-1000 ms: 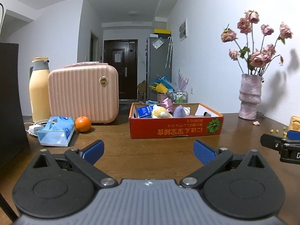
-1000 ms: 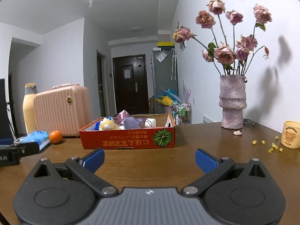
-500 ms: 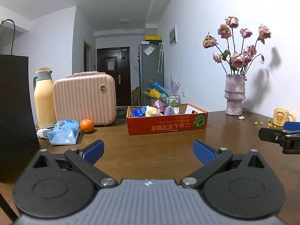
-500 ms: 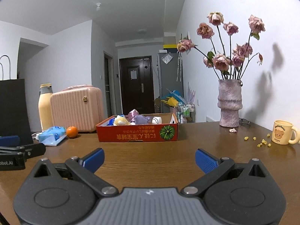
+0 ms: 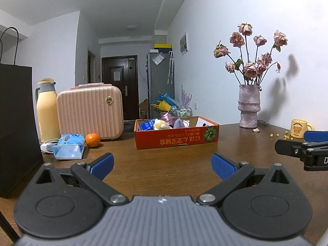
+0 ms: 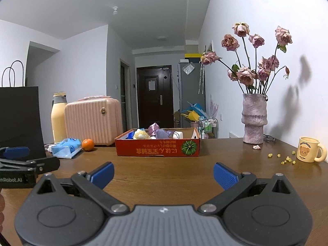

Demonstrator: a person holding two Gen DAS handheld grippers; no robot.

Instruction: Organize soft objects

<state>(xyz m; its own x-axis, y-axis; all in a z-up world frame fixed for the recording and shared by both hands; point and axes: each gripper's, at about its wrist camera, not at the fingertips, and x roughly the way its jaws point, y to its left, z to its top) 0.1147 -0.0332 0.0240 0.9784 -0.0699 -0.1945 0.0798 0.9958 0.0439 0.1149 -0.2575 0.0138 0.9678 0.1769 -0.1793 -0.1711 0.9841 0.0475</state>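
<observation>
Red box (image 5: 176, 141), ribbed pink case (image 5: 90, 112)

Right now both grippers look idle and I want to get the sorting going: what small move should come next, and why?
Probably ease the right gripper forward toward the red cardboard box. Both it and the left gripper are open and hold nothing, with bare table between them and the box, where the yellow plush and purple soft toy lie piled together.

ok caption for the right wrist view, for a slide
Open right tool facing the red box of soft toys, vase of dried roses and bear mug to its right.
</observation>
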